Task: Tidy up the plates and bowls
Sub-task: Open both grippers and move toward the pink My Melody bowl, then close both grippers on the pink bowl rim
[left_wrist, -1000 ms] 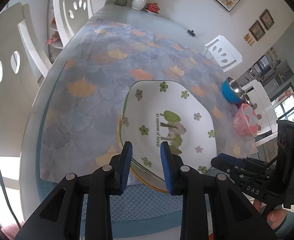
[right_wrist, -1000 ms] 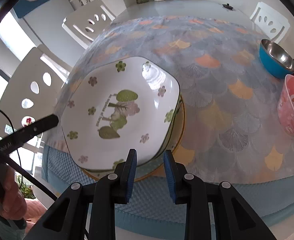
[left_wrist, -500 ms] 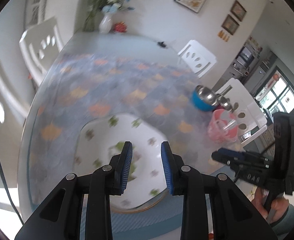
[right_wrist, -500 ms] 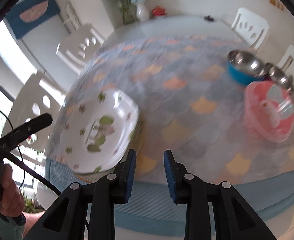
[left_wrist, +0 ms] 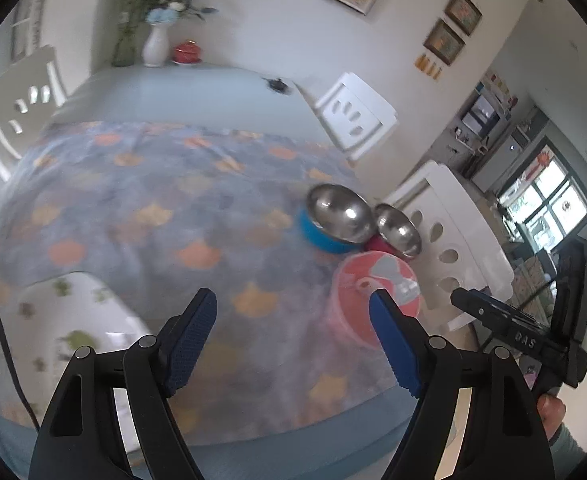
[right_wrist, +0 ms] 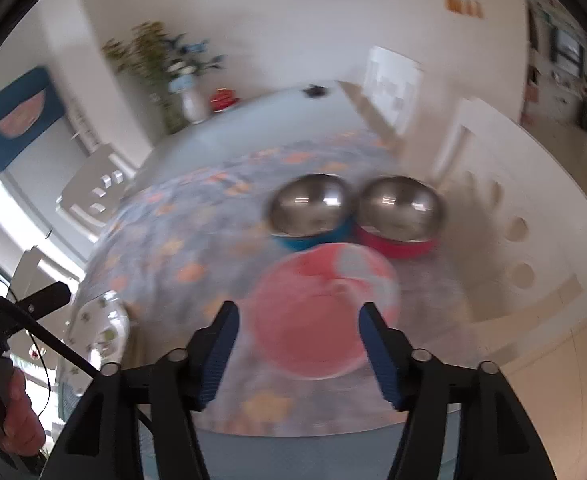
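The pink bowl (right_wrist: 321, 312) sits on the near right part of the surface (left_wrist: 197, 92), round, smooth and glossy, with a pale printed figure inside that motion blur keeps me from reading; through my right tool (right_wrist: 297, 350) it lies past the spread blue pads, framed between them but not touched by either. Just behind it stand two bowls side by side, close enough that I cannot tell if they touch: a blue bowl (right_wrist: 309, 216) and a red bowl (right_wrist: 399, 218), each with a shiny steel lining that mirrors the room and a coloured outer shell. My right tool's jaws are opening, with nothing pressed between its ribbed pads. My left tool (left_wrist: 293, 336) is also opening, its textured blue fingers (left_wrist: 191, 338) wide apart and empty over the cloth, the pink bowl partly behind its right finger. The flowered plate (left_wrist: 65, 320), white and glossy with rounded corners and green sprigs, lies at the near left edge, half cut off by the tool body and smeared; what is under it I cannot make out. A blue-grey cloth (left_wrist: 153, 208) with orange leaf shapes covers most of the surface. At the far end stand a white vase (left_wrist: 155, 46) of flowers and a small red pot (left_wrist: 187, 52). White chairs (left_wrist: 357, 116) with oval cut-outs ring the surface.
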A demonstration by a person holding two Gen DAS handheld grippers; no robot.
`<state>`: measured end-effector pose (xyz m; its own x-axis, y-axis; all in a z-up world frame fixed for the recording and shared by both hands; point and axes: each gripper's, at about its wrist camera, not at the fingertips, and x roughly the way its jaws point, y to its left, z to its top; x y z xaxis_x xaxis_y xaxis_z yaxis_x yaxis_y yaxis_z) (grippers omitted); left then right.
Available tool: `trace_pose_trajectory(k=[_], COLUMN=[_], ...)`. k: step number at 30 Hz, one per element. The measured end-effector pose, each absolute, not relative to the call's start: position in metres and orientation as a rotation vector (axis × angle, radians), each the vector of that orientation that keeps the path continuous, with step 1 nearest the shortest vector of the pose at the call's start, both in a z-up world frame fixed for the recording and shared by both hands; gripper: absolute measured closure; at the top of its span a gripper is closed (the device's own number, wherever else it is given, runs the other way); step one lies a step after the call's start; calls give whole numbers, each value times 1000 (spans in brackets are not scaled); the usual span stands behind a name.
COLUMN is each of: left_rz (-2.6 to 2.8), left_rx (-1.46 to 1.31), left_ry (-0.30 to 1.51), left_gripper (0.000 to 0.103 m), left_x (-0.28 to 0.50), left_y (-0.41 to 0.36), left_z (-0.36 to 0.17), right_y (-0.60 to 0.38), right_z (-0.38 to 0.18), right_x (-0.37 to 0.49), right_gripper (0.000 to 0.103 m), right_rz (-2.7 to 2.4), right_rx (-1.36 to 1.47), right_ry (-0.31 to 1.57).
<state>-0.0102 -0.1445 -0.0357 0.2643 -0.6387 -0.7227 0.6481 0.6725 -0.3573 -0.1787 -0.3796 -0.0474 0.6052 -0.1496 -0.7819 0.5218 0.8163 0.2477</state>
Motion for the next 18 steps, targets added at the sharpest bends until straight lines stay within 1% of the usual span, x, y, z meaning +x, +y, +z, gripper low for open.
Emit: trace_pose_trajectory(k=[3, 7, 8, 9, 11, 16, 17, 18], left_rz=[-888, -864, -854, -852, -842, -807, -803, -801], left_rx=[-9, -21, -12, -11, -13, 14, 19, 21], left_ry=[1031, 1143, 1179, 1198, 1258, 1266, 1266, 1266], left_gripper=[26, 28, 32, 40, 45, 55, 58, 60], left_x=[-20, -22, -22, -23, -25, -31, -33, -34], left_y=[-178, -218, -229, -234, -246, -257, -260, -260], left_z=[-58, -99, -113, -120, -140, -154, -156, -157], right_y=[-414, -442, -448, -451, -454, -455, -455, -454], right_z=[-70, -103, -113, -119, -131, -145, -147, -148], right_x=[-181, -177, -173, -170, -163, -151, -149, -147], right_gripper=[34, 34, 34, 34, 34, 35, 41, 44], right_rz=[-408, -378, -357, -350, -340, -340, -342, -347], right_rx=[541, 612, 636, 642, 639, 605, 591, 580], right_ry=[898, 971, 993, 1006, 1028, 1043, 1043, 1046])
